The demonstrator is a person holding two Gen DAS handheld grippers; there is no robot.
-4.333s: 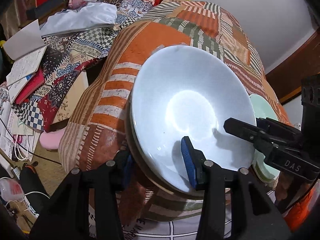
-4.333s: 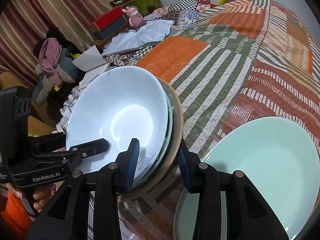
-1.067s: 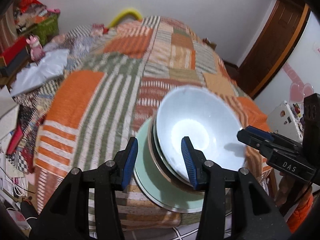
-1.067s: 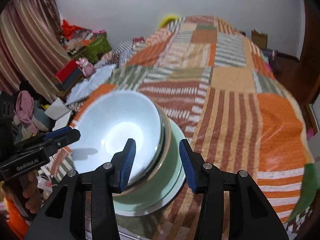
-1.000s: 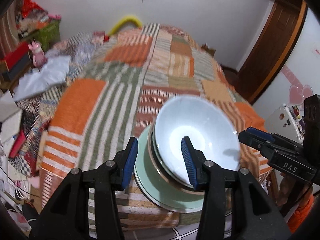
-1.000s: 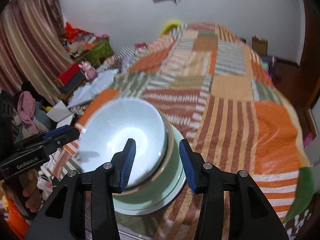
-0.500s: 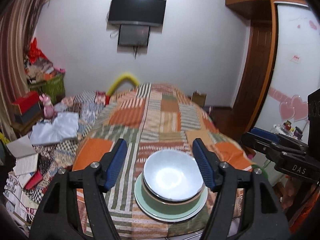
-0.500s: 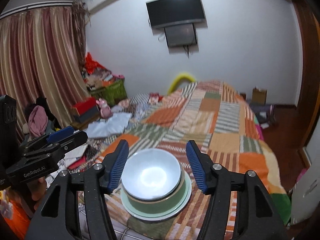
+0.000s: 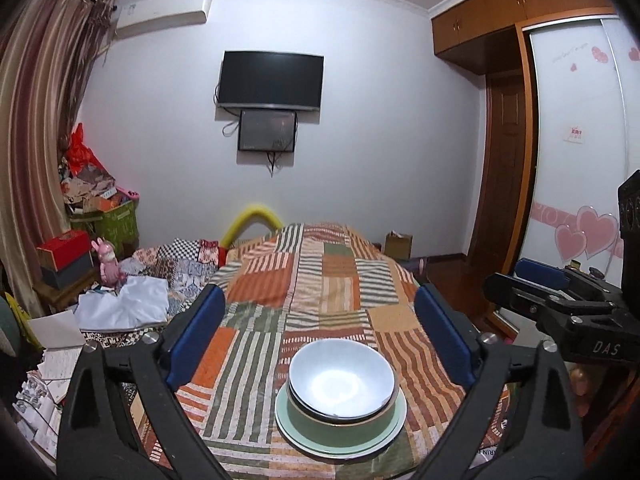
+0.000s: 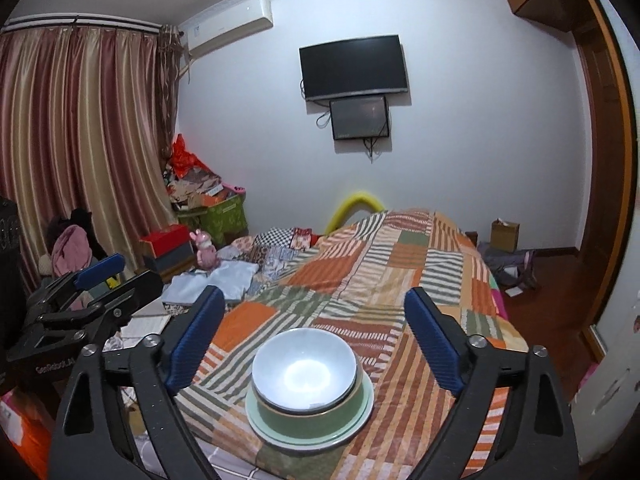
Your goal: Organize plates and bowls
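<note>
Both grippers withdrew, jaws opening empty; stacked bowls [image 9: 341, 376] apparently near quilt [image 9: 320, 280] edge.

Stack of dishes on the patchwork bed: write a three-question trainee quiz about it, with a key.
1. True or false: the pale blue ceramic bowl sits at the top of the stack.
2. What lies at the bottom of the stack? A) pale green plate B) red box C) wooden tray
3. Fill in: the stack rests on the striped patchwork ____.

Key: 1 true. 2 A, the pale green plate, under the olive green bowl. 3 quilt.
</note>
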